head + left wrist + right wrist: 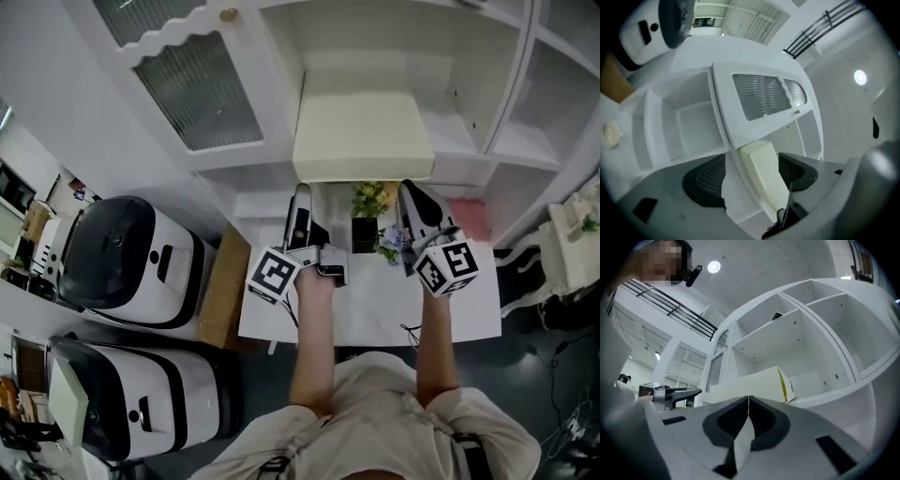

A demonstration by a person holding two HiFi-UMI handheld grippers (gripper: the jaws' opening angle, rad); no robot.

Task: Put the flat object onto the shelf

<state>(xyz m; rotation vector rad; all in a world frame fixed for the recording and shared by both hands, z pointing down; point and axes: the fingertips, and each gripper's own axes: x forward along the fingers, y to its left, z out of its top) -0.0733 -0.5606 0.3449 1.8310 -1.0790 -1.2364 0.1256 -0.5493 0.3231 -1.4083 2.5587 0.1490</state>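
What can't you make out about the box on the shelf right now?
- Under the flat box: head view, the box itself covers the shelf board, so any overhang is unclear.
- Markings on its end: right gripper view, too small to read.
- Its near end: left gripper view, cut off by the left gripper's body.

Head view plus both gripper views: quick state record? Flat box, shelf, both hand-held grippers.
flat box: cream, lying flat on the shelf
left hand-held gripper: jaws apart, box end in line between them, not clamped
right hand-held gripper: jaws together, box just ahead
task: box looks placed
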